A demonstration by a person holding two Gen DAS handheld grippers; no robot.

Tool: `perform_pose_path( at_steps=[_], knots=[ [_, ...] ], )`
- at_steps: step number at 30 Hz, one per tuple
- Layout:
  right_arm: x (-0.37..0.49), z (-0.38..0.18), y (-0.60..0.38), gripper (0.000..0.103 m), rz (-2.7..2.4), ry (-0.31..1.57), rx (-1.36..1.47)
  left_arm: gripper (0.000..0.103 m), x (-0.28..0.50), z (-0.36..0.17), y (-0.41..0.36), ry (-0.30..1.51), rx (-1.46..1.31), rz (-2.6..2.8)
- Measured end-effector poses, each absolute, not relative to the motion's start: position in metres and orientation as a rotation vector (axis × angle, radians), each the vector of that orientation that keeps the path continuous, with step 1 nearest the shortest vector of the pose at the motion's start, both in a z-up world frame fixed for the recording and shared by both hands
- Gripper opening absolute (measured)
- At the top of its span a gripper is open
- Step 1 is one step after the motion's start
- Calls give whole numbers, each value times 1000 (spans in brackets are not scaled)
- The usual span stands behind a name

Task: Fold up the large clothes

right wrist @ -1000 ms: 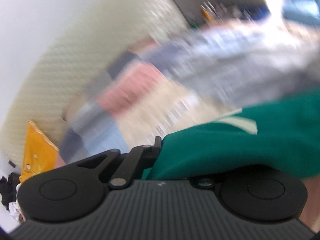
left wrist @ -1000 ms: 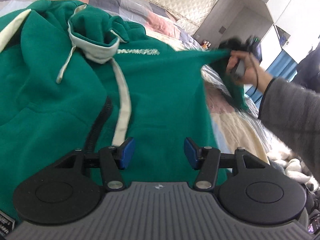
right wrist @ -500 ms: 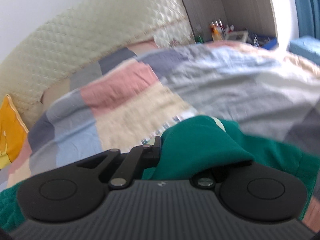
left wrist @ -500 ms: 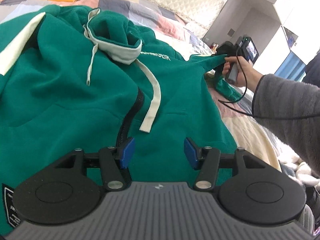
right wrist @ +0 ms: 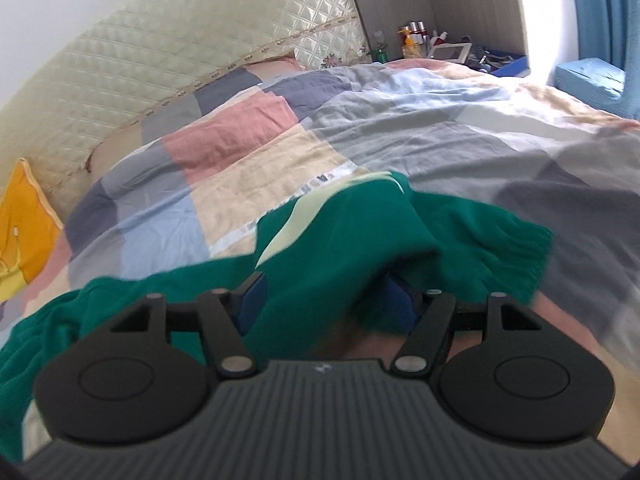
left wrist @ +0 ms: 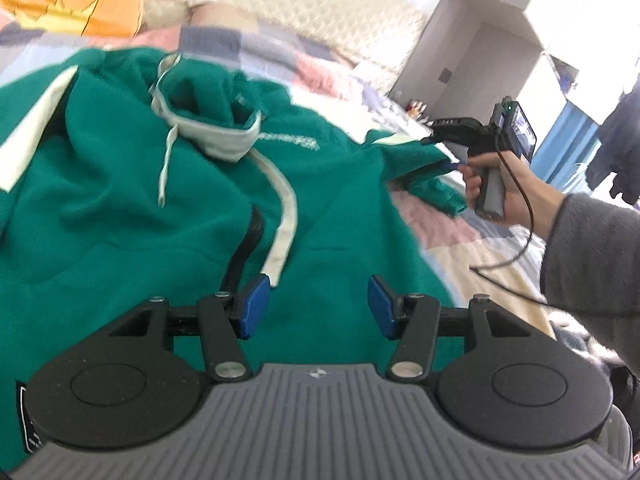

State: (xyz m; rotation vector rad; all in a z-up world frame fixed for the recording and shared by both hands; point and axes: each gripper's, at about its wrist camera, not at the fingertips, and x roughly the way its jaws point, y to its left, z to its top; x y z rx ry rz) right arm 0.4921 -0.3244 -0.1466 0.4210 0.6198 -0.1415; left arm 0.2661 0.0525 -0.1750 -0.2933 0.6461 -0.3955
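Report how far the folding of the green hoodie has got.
Barely started. Done: the green hoodie lies face up on the patchwork quilt, its sleeve drawn out sideways. In hand: the right hand-held gripper is opening, the sleeve cloth draped loosely between its jaws. The left hand-held gripper hovers open over the body, holding nothing. Left: no fold shows; sleeves, hood and body all remain.

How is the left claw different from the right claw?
The left claw hangs open over the green hoodie with nothing between its blue pads; the right claw is opening, a sleeve draped between its pads. Both are black with blue pads.
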Motion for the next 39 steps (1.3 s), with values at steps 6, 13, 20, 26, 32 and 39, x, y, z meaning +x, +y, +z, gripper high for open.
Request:
perform_pose_path(
  at_steps=[6,13,20,26,32,39],
  knots=[
    [402,-109,-287,67,-79,647,441,60,239,-158,44,602,-275,-442],
    [301,-100,-254,67,60,884,414,60,206,-147,44,589,-228,-427],
    [256,-117,-251,68,156,1099,467,60,189,-134,58,586,-239,-332],
    [252,-126,-214,65,235,1081,529,60,184,-127,83,606,-331,-251],
    [258,-155,-178,58,127,1100,455,60,179,-124,103,605,-386,-200],
    [254,-166,-174,57,20,1049,443,60,183,-125,114,600,-426,-179]
  ],
)
